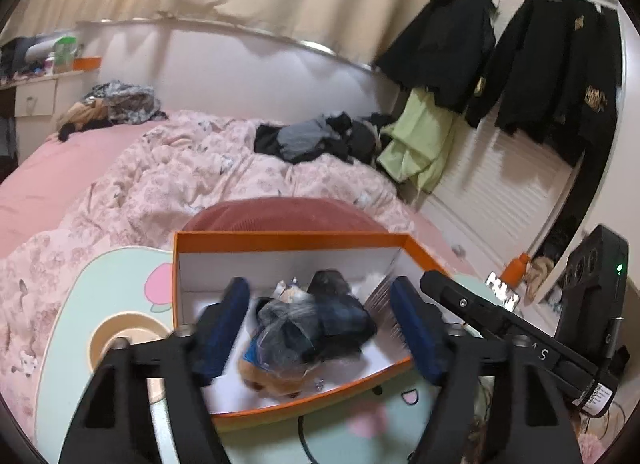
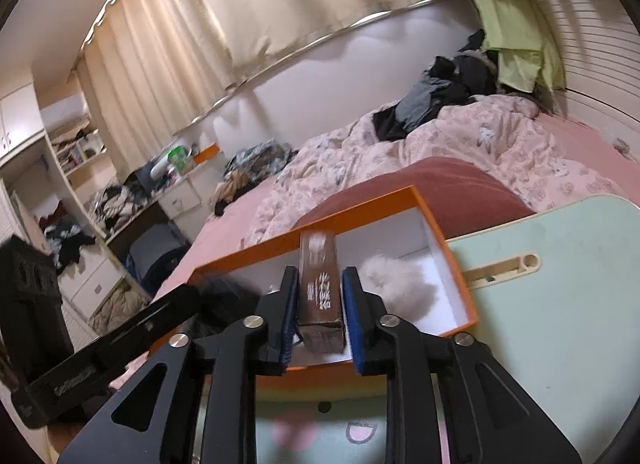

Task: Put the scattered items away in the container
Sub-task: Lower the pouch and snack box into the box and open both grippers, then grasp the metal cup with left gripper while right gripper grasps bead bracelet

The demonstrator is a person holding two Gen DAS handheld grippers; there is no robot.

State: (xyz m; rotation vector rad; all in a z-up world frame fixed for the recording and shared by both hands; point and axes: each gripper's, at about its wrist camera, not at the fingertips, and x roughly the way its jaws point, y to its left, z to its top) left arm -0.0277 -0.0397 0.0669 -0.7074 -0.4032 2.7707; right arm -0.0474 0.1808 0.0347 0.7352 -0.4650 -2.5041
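Observation:
An orange box with a white inside (image 1: 288, 242) stands on a mint-green lap table (image 1: 100, 284). In it lie a small plush toy in a blue top (image 1: 268, 368), dark bundled items (image 1: 340, 316) and a white fluffy ball (image 2: 396, 284). My left gripper (image 1: 320, 328) is open, its blue pads on either side of the plush and dark items, above the box. My right gripper (image 2: 320, 316) is shut on a brown rectangular box with white lettering (image 2: 320, 284), held over the orange box (image 2: 452, 260). The right gripper's body shows in the left wrist view (image 1: 512, 332).
The lap table (image 2: 560, 304) rests on a bed with a pink floral quilt (image 1: 180, 168) and a red cushion (image 2: 440, 184). Clothes lie on the bed (image 1: 320, 136). Dark jackets hang at the right (image 1: 540, 64). A cluttered desk and shelves stand at the left (image 2: 100, 192).

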